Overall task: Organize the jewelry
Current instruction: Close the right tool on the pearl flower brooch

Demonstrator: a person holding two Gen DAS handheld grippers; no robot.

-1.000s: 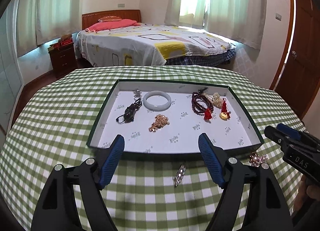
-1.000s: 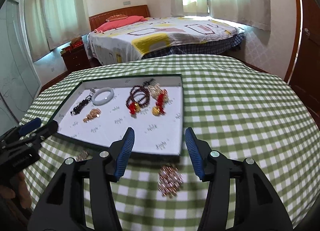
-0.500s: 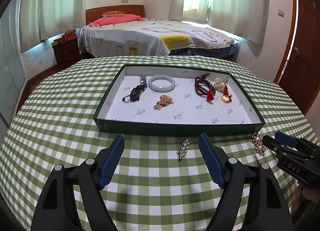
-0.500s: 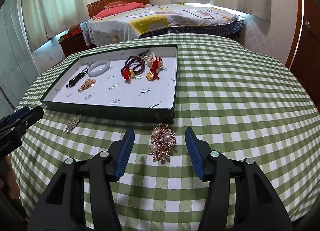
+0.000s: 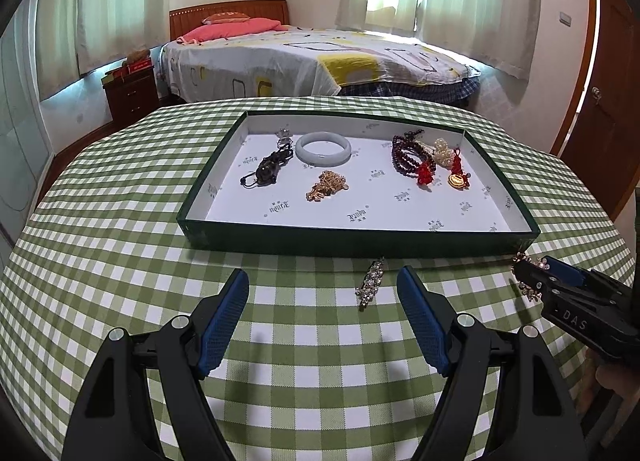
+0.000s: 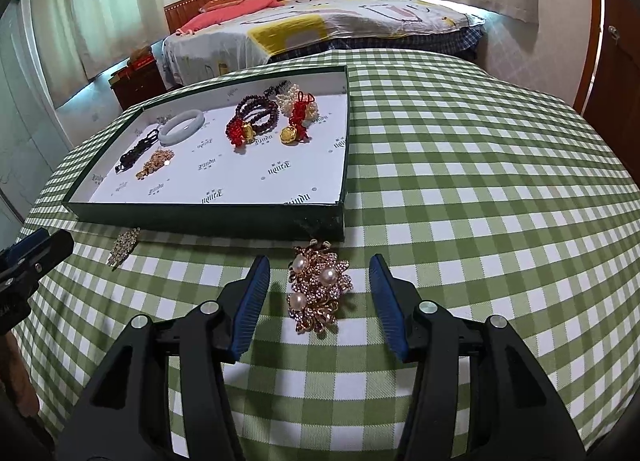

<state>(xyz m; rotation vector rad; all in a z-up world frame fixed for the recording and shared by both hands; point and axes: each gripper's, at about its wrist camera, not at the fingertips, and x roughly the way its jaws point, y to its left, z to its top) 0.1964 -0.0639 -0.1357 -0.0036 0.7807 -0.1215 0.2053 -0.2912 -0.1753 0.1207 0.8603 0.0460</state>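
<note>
Right gripper [image 6: 316, 297] is down low over the worktop [image 6: 480, 181], and its blue fingers [image 6: 250, 301] sit either side of the pearl brooch [image 6: 318, 289]. They're closing in, the brooch between them, but there's a gap on both sides and the pads aren't touching it. The brooch lies flat on the green checked cloth, just beside the near right corner of the tray [image 6: 208, 217].

Over on the other side, the left gripper [image 5: 324, 321] hangs with its fingers spread wide and nothing in them. The crystal hair clip [image 5: 370, 287] lies on the cloth between the fingertips, closer to the right one, just in front of the tray's near wall.

Inside the tray: a pale bangle [image 5: 323, 148], a gold chain [image 5: 326, 190], a dark bracelet [image 5: 266, 173], and red beads [image 5: 408, 159] with a gold charm [image 5: 458, 180].
</note>
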